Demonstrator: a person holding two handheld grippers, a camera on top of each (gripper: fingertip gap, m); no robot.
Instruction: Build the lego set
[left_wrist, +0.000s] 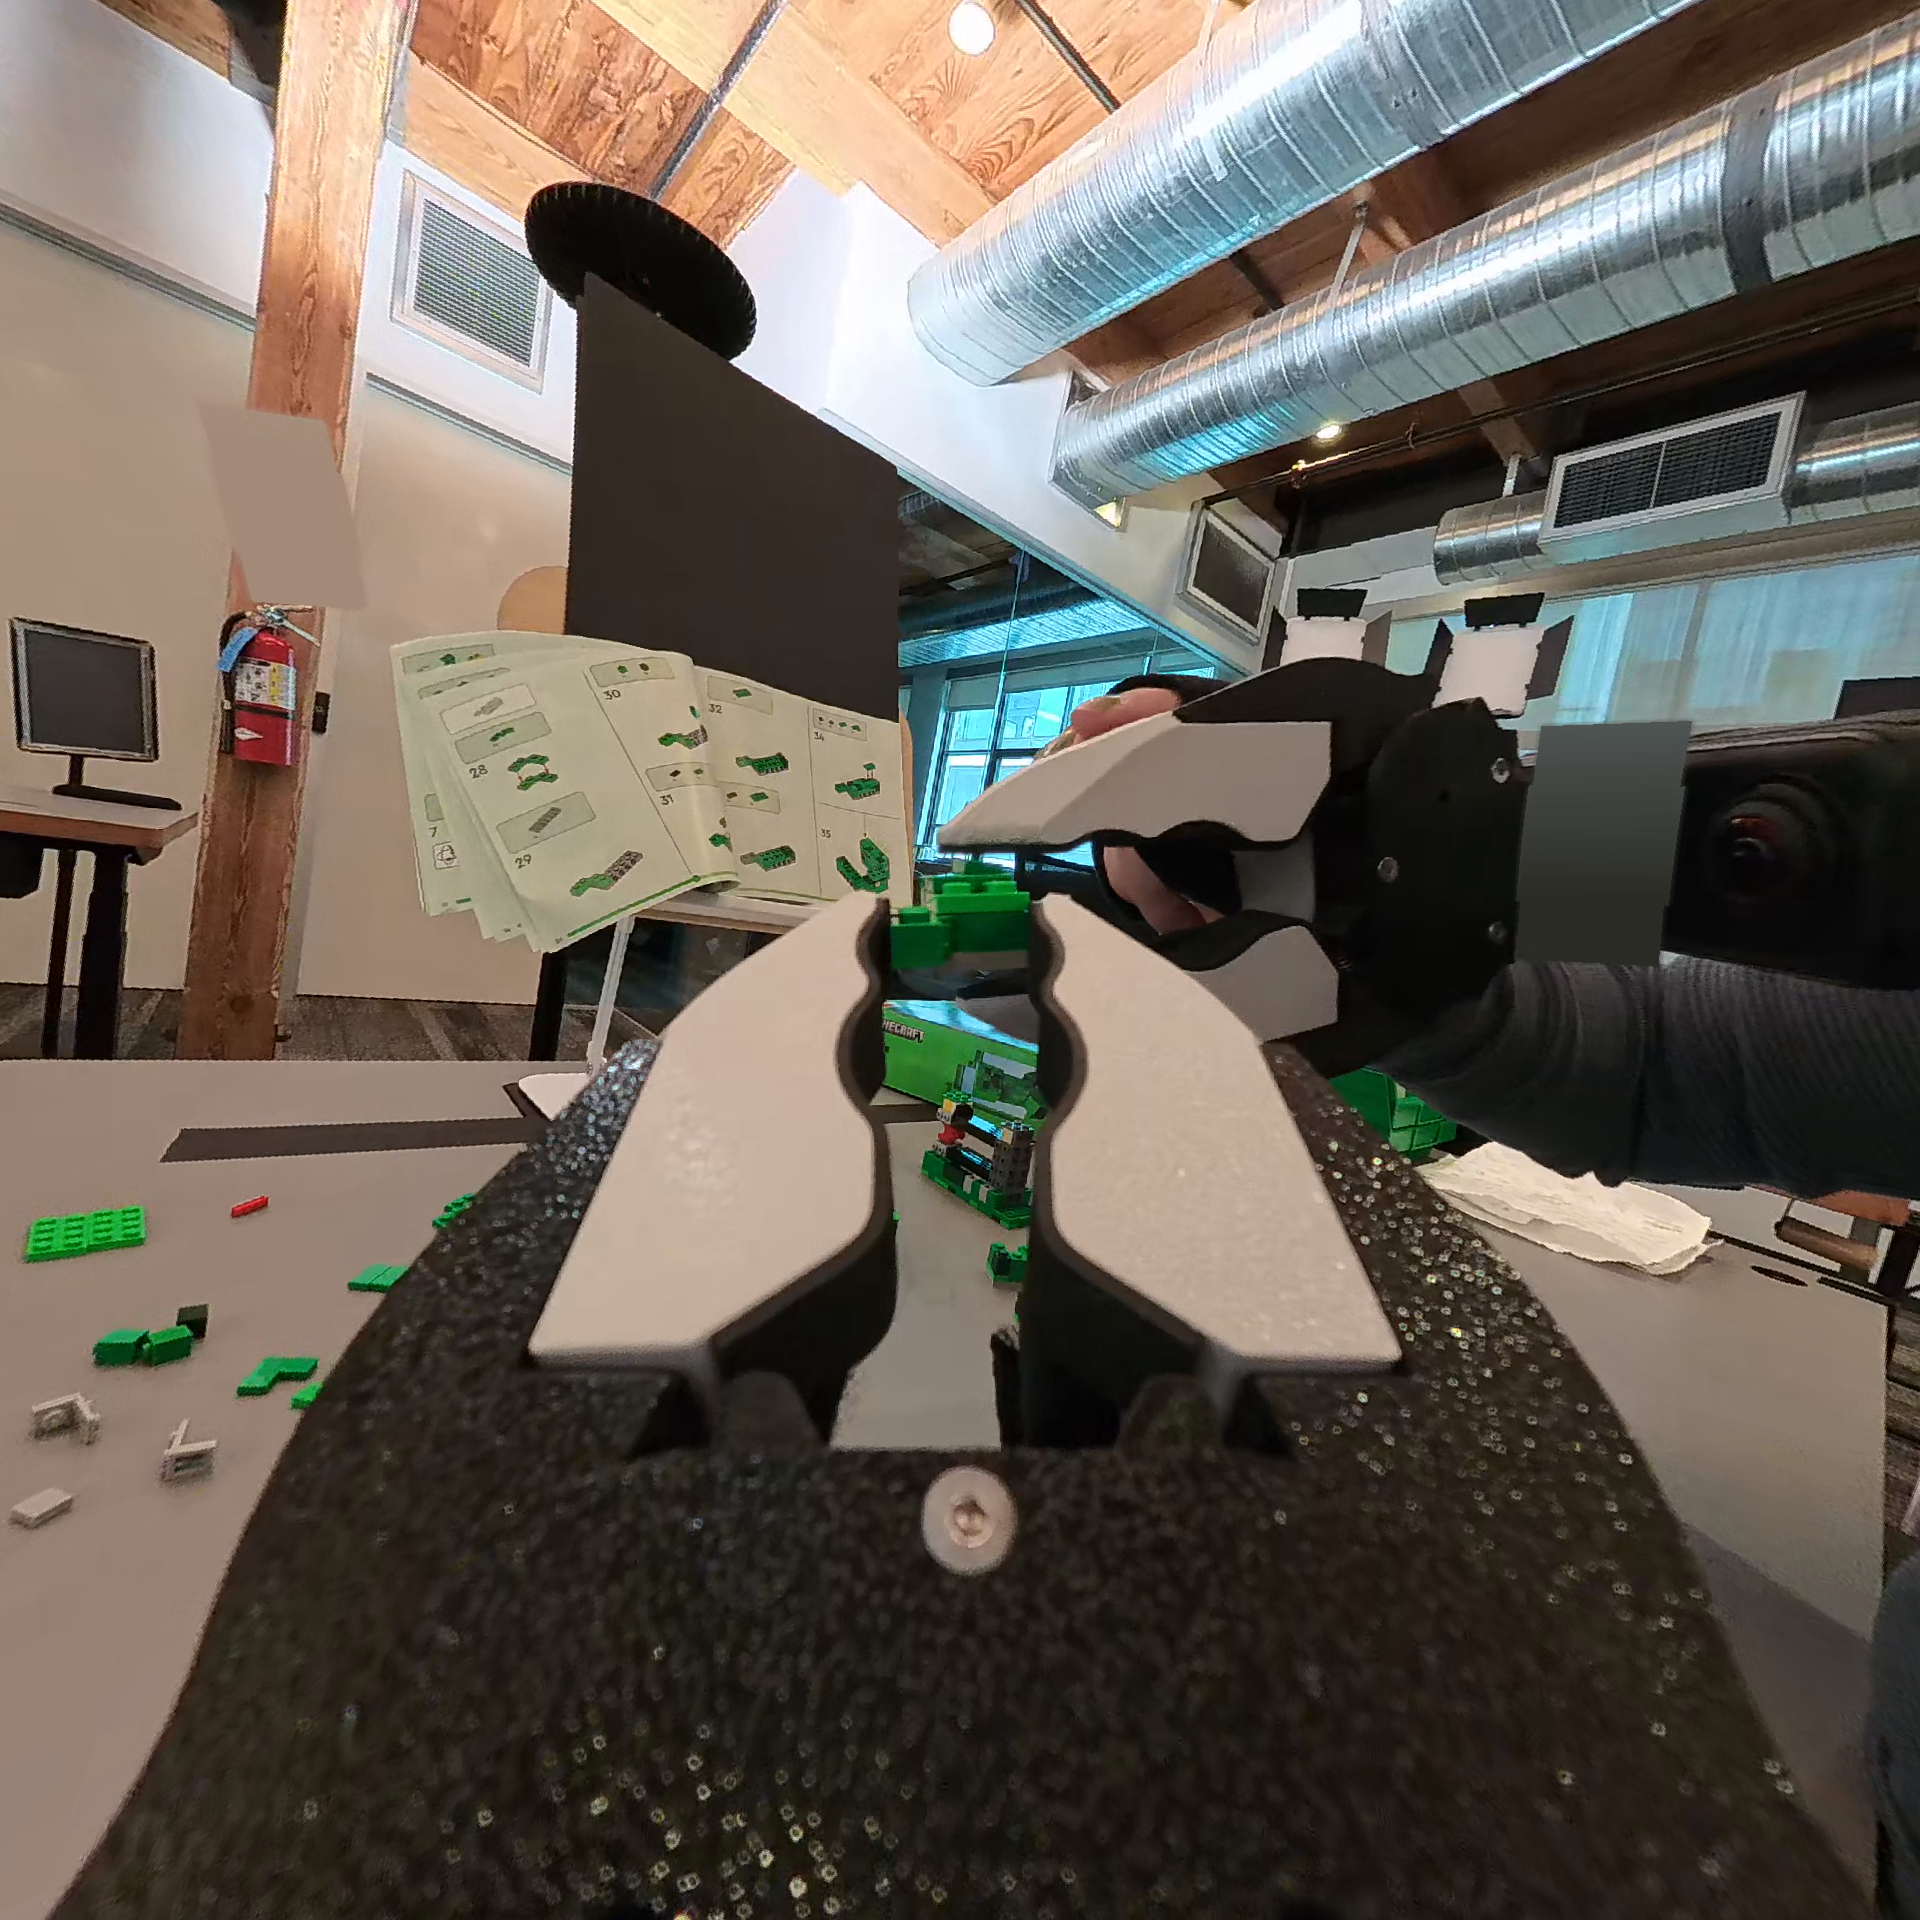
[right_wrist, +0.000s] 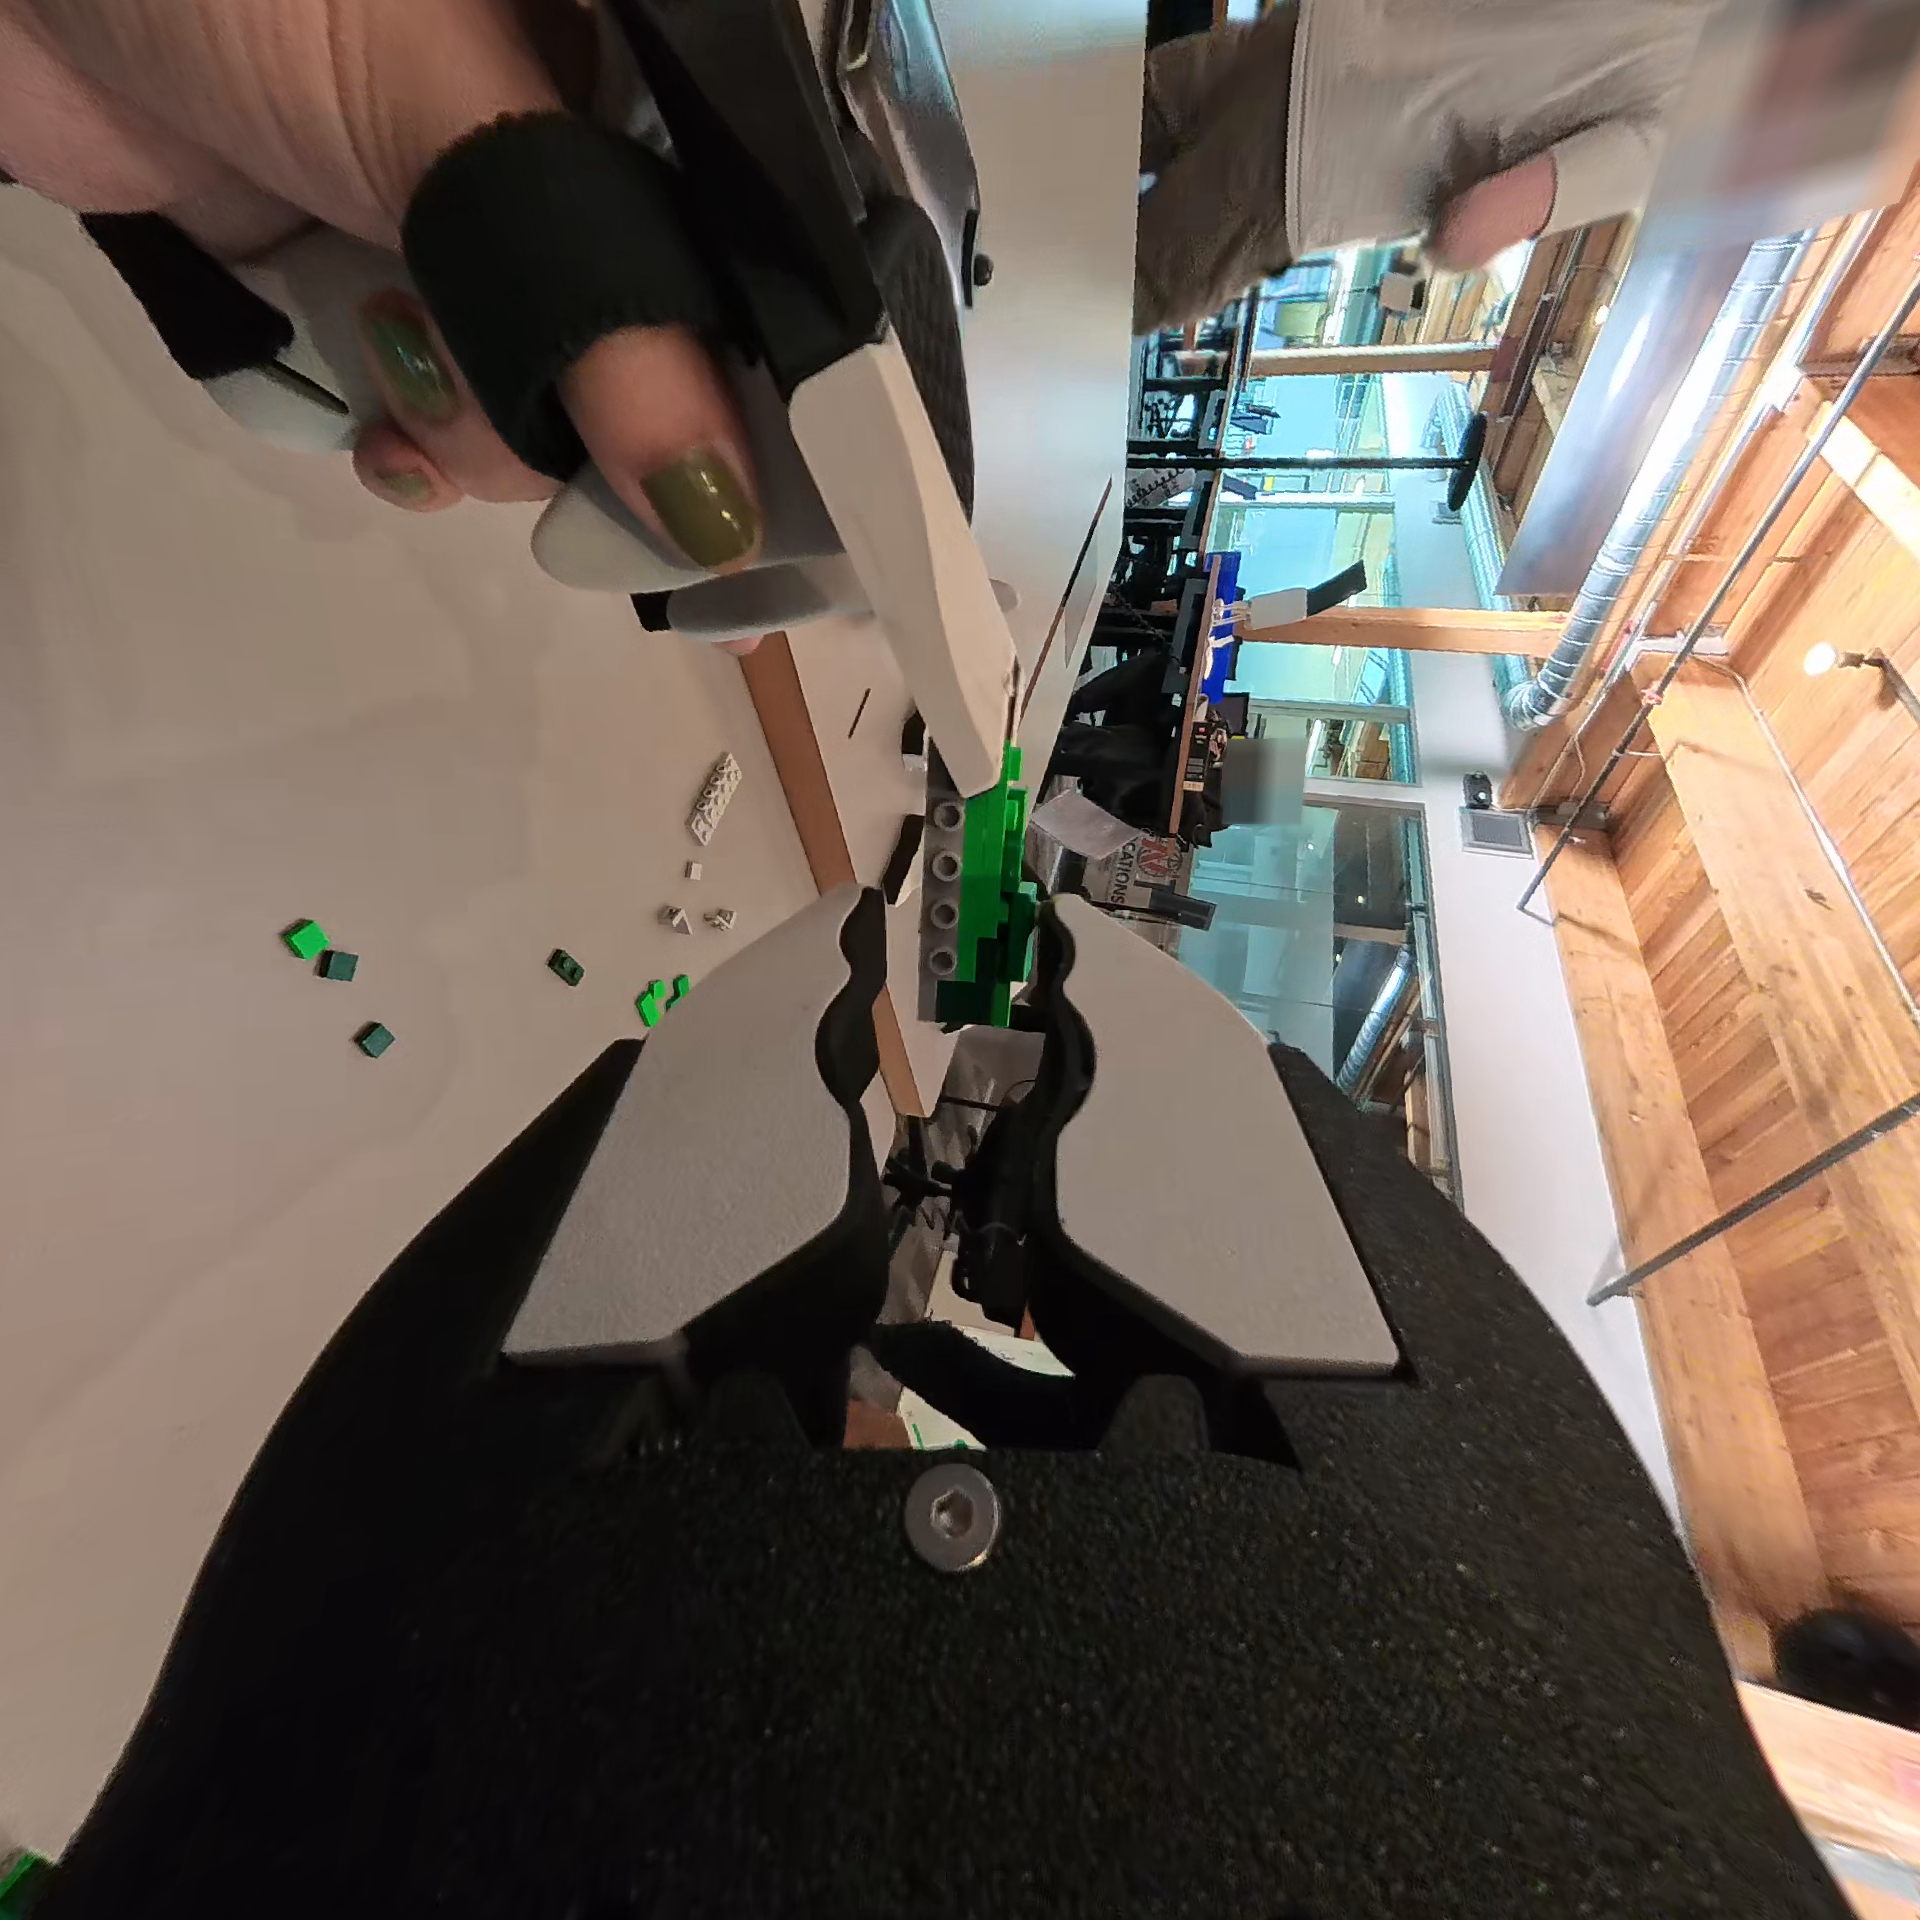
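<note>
A green and grey lego assembly (left_wrist: 951, 920) is held in the air above the grey table (left_wrist: 156, 1610). My left gripper (left_wrist: 956, 930) is shut on it from both sides. My right gripper comes in from the right, its upper finger (left_wrist: 1101, 784) over the assembly and its lower finger (left_wrist: 1257, 982) under it. In the right wrist view the assembly (right_wrist: 987, 914) sits between my right gripper's (right_wrist: 961, 925) fingertips, grey holed beam on the left and green bricks on the right. A left gripper finger (right_wrist: 925, 623) reaches its far end from above.
An open instruction booklet (left_wrist: 644, 769) stands at the back. Loose green plates (left_wrist: 83, 1231), a red piece (left_wrist: 249, 1205) and grey pieces (left_wrist: 62, 1418) lie on the left of the table. A partial build (left_wrist: 982, 1169), a green box (left_wrist: 956, 1049) and a paper towel (left_wrist: 1558, 1210) lie behind. My two grippers' fingertips are within a few centimetres of each other.
</note>
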